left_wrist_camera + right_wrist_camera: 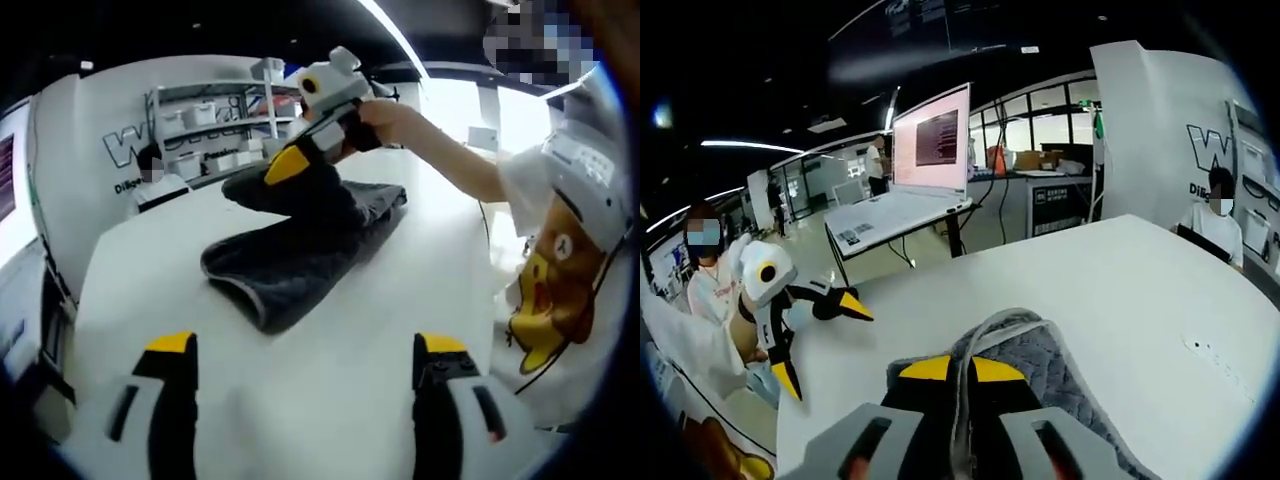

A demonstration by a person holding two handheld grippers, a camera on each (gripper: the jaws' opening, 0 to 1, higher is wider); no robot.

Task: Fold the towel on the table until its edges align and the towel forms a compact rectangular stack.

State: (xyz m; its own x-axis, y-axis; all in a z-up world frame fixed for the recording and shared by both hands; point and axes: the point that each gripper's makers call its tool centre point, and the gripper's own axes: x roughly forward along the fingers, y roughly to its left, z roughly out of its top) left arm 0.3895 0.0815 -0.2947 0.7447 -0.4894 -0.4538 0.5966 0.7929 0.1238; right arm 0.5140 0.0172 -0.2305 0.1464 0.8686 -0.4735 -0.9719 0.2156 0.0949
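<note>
While the left claw (pixel 305 385) hovers released over bare white counter (pixel 330 400), the left gripper view shows the right claw (pixel 300 160) lifting the grey towel (pixel 300 250) mid-counter; the right gripper view shows it clenched on a towel fold (pixel 1015 350), open counter beyond

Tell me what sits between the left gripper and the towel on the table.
Nothing visible does. Bare table lies between the open left gripper and the towel. The right gripper is already shut on the towel's far side, lifting it.
</note>
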